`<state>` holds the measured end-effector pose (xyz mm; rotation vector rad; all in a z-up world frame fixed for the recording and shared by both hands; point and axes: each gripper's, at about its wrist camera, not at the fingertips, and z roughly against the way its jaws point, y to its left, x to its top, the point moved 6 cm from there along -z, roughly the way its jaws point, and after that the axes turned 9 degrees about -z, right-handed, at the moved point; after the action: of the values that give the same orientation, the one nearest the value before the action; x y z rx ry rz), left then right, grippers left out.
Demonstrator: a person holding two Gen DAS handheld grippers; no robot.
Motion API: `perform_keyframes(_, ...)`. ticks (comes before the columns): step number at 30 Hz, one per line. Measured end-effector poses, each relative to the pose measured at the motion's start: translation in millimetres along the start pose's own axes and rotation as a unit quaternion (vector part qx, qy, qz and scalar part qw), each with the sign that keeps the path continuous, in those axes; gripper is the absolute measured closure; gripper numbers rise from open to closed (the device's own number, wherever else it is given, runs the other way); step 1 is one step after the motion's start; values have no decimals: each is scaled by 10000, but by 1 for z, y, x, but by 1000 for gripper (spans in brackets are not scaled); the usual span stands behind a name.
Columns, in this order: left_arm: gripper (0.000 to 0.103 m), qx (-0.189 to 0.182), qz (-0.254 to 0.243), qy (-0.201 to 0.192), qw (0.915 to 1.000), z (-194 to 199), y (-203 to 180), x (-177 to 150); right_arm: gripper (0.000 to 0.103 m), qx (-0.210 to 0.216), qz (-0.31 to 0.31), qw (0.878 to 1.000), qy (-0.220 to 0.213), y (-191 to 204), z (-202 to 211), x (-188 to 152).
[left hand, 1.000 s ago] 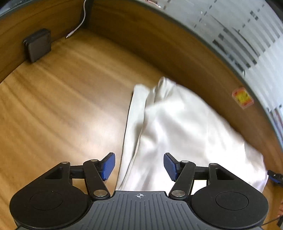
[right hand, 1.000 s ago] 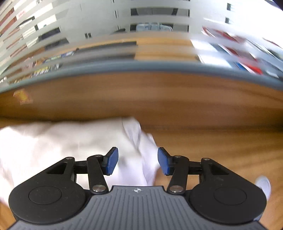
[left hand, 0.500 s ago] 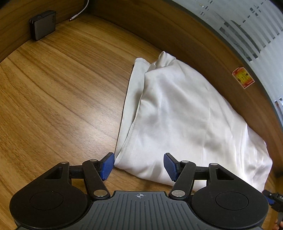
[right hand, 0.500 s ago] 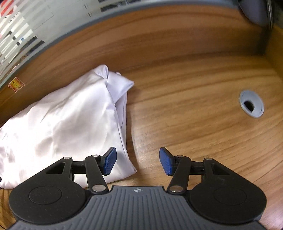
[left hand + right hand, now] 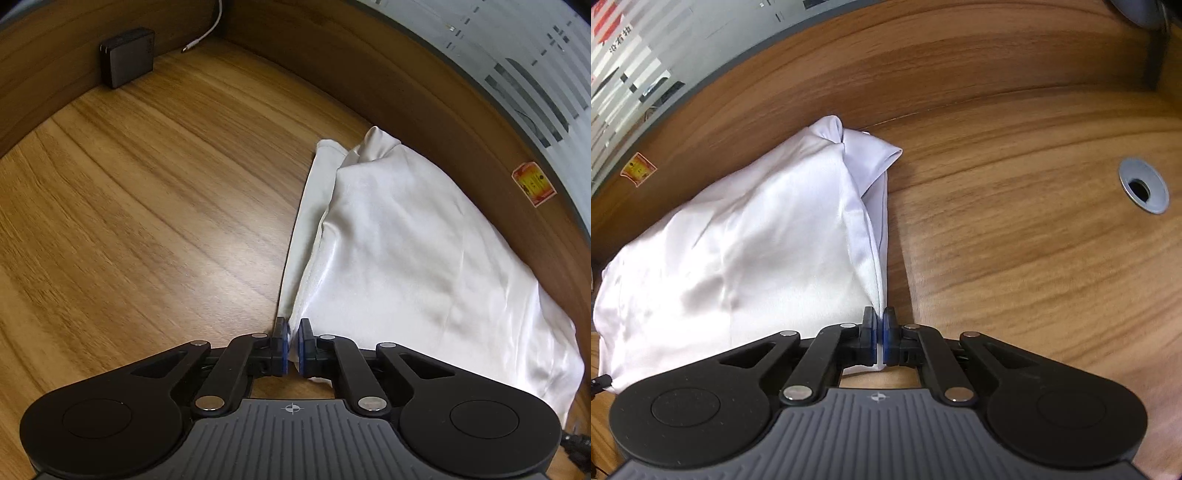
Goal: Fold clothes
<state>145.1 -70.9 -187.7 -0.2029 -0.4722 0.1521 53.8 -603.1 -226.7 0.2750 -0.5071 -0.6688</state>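
A shiny white garment (image 5: 406, 251) lies folded on the wooden desk, its far end against the back panel. My left gripper (image 5: 292, 334) is shut on its near left corner, the blue pads pinching the cloth edge. In the right wrist view the same white garment (image 5: 750, 236) spreads to the left, and my right gripper (image 5: 880, 325) is shut on its near right corner, a thin strip of cloth showing between the pads. Both corners sit low, close to the desk top.
A black box (image 5: 127, 57) and a white cable (image 5: 207, 31) sit at the desk's far left corner. A grey cable grommet (image 5: 1143, 189) is set in the desk at the right. A wooden back panel (image 5: 424, 96) with an orange sticker (image 5: 533, 183) borders the far side.
Both grippers went from open to shut, each closing on a near corner of the garment after coming in over its edge.
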Motion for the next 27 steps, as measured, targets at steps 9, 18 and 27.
perform_keyframes(9,96,178,-351,18,9992,20,2,-6,101,8,-78,9999,97,-4,30,-30)
perform_keyframes(18,95,237,-524,120,9983,47,25,-39,101,50,-218,9995,239,-18,59,-81)
perform_keyframes(27,95,282,-592,272,9975,73,47,-90,101,57,-181,9993,320,-40,89,-142)
